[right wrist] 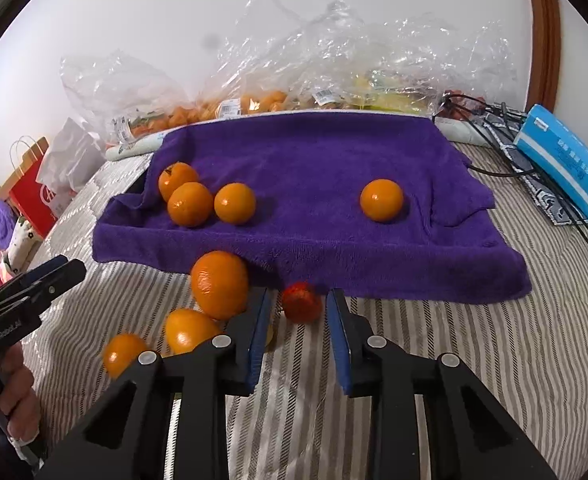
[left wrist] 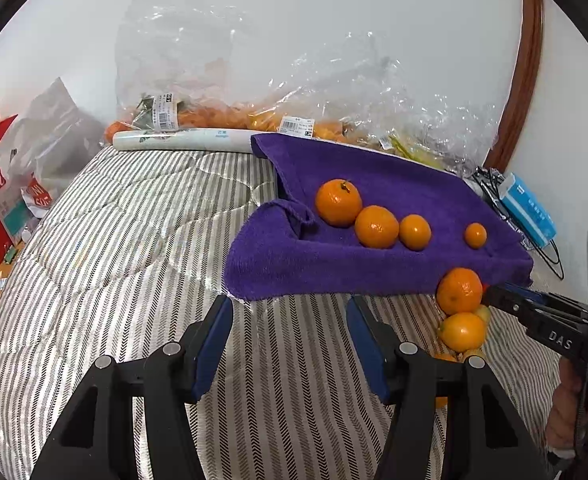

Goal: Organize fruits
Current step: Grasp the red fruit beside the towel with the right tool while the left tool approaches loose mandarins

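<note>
Striped bed [left wrist: 133,240] under purple towel [left wrist: 374,264], loose oranges [right wrist: 218,284].

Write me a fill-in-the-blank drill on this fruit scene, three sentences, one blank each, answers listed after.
1. The number of oranges resting on the purple towel is ____.
2. The right gripper, its fingers apart, points at a small fruit whose colour is ____.
3. The blue tissue pack lies to the ____ of the towel in the right wrist view.

Missing words: four; red; right
</note>
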